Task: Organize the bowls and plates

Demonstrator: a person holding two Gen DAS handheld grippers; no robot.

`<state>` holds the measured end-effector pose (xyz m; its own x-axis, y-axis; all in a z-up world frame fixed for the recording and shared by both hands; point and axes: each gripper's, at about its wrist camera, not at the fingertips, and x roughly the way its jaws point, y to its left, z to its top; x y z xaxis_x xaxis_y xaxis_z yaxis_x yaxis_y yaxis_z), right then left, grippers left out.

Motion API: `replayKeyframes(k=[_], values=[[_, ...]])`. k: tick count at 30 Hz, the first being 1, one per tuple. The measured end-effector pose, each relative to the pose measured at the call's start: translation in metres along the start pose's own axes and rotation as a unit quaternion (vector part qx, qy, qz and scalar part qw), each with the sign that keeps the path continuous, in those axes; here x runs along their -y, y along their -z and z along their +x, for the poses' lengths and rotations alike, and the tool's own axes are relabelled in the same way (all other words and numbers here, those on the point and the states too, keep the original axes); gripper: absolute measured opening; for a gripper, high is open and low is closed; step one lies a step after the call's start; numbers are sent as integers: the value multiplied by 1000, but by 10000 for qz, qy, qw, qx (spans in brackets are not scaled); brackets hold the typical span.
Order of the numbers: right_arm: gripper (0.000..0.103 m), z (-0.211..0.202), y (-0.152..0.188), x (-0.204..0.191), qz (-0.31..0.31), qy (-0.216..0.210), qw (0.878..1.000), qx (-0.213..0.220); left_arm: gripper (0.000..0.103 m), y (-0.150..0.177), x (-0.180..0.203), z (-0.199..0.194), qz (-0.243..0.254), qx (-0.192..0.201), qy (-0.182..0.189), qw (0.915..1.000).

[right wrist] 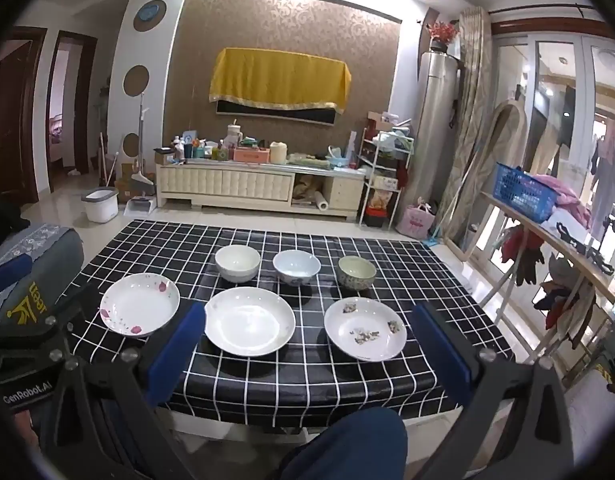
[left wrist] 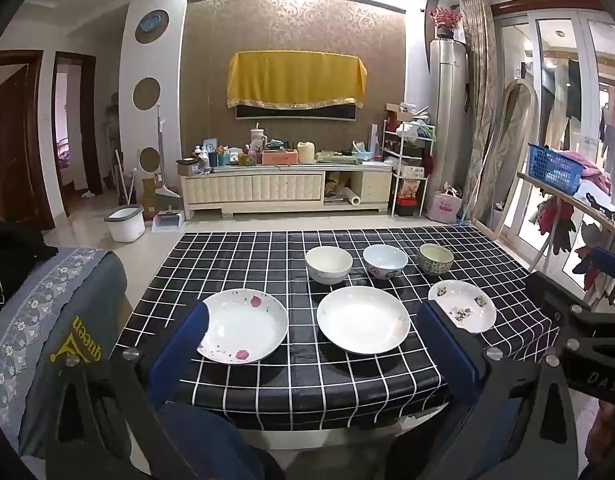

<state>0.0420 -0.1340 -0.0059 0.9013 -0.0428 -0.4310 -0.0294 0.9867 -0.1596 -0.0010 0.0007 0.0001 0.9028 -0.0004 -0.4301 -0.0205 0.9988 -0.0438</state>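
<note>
Three plates lie in a front row on the black checked tablecloth [left wrist: 267, 380]: a pink-flowered plate [left wrist: 243, 326] [right wrist: 140, 304], a plain white plate [left wrist: 363, 319] [right wrist: 249, 321] and a small grey-patterned plate [left wrist: 463, 306] [right wrist: 365, 329]. Behind them stand a white bowl [left wrist: 328, 264] [right wrist: 238, 263], a pale blue bowl [left wrist: 385, 261] [right wrist: 297, 267] and a green patterned bowl [left wrist: 435, 259] [right wrist: 357, 273]. My left gripper [left wrist: 313, 320] hangs open before the table's near edge, holding nothing. My right gripper [right wrist: 309, 322] is open too and holds nothing.
A grey cushioned chair back [left wrist: 59, 320] stands left of the table. A wooden rack with a blue basket [right wrist: 523, 188] and hanging cloths is at the right. A person's knee [right wrist: 347, 440] shows below the near edge. A cluttered TV cabinet [left wrist: 283, 184] lines the far wall.
</note>
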Motion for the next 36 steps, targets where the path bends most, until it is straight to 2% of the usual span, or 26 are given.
replayKeyframes(k=[9, 14, 20, 36], values=[[103, 0, 1, -1, 29, -33, 10000, -37, 103, 12, 12, 5, 170, -91, -57, 9998], [103, 4, 23, -6, -11, -67, 10000, -34, 103, 4, 6, 4, 49, -196, 62, 9998], [103, 3, 10, 2, 99, -68, 9999, -113, 103, 3, 2, 3, 33, -192, 80, 9998], [103, -1, 11, 3, 100, -103, 9997, -201, 103, 3, 4, -2, 80, -198, 122, 9997]])
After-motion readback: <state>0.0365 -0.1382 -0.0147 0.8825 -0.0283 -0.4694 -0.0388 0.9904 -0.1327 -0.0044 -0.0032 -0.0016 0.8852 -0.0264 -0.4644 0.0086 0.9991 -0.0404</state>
